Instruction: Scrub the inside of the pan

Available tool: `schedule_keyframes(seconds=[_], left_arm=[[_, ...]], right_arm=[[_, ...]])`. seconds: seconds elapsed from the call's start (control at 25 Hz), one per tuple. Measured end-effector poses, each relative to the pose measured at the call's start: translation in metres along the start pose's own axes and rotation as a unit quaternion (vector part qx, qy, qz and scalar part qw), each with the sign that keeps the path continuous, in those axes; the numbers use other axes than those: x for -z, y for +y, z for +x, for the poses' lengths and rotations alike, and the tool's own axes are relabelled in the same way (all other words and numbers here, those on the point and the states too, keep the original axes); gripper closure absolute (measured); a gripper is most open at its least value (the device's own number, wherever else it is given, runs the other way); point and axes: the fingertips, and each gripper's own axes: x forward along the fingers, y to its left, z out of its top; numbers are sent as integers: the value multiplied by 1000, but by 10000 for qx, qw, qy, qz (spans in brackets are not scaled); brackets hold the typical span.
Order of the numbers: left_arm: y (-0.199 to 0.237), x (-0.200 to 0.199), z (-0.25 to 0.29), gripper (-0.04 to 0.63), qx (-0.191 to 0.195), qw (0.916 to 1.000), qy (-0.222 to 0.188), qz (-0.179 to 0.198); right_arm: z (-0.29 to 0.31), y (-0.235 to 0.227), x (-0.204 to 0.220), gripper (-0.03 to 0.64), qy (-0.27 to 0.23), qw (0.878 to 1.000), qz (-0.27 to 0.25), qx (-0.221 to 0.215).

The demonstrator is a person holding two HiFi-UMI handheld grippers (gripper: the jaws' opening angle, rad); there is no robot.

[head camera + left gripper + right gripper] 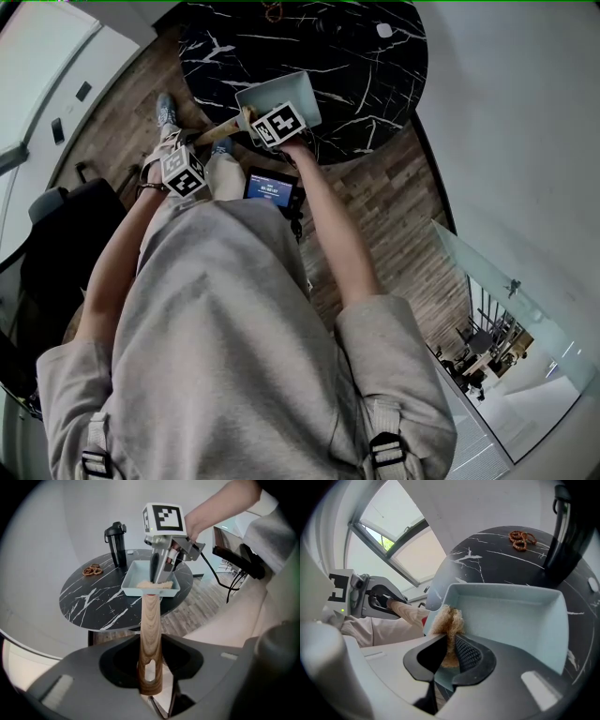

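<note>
A pale blue square pan (281, 94) (130, 586) (511, 616) rests on the near edge of a round black marble table (356, 56). Its wooden handle (151, 634) (410, 613) sticks out past the table edge, and my left gripper (150, 670) (211, 139) is shut on the handle's end. My right gripper (449, 651) (161, 573) (251, 118) is shut on a tan scrub pad (447, 620) (154, 584). The pad is pressed against the pan's inside, at the wall nearest the handle.
A black flask (116, 541) (572, 527) and a small heap of pretzels (93, 569) (521, 538) stand on the far side of the table (93, 597). A lit screen (272, 187) hangs at the person's waist. Wood floor lies around the table.
</note>
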Motion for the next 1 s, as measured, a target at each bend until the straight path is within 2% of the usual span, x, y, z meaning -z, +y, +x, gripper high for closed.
schedule_keyframes(seconds=[0.12, 0.2, 0.24, 0.28, 0.32, 0.4, 0.44, 0.52, 0.68, 0.8, 1.0], left_arm=[[-1, 1, 1, 463, 27, 10000, 19, 22], [-1, 0, 1, 463, 40, 10000, 15, 27], [-1, 0, 1, 463, 45, 10000, 9, 28], [-1, 0, 1, 463, 48, 10000, 4, 33], [-1, 0, 1, 463, 47, 10000, 0, 44], [0, 0, 1, 463, 39, 10000, -7, 70], [0, 0, 1, 463, 40, 10000, -13, 77], [-1, 0, 0, 463, 58, 10000, -20, 78], [-2, 0, -1, 463, 111, 9999, 1, 69], [-2, 0, -1, 463, 147, 9999, 17, 68], [-1, -1, 1, 463, 175, 9998, -61, 83]], right_arm=[[-15, 15, -3, 549, -305, 9972, -50, -684], [-29, 29, -13, 546, -752, 9889, -89, -1276], [-36, 31, -18, 545, -957, 9856, -113, -1391], [-41, 27, -21, 545, -1105, 9855, -149, -1279], [-46, 16, -23, 545, -1178, 9884, -211, -937], [-53, -17, -22, 543, -1136, 9925, -429, 136], [-57, -34, -20, 543, -1075, 9905, -533, 677], [-65, -62, -18, 543, -959, 9820, -626, 1504], [-83, -104, -19, 543, -742, 9595, -711, 2625], [-83, -126, -19, 543, -437, 9468, -795, 3088], [-64, -135, -23, 543, -85, 9489, -669, 3082]])
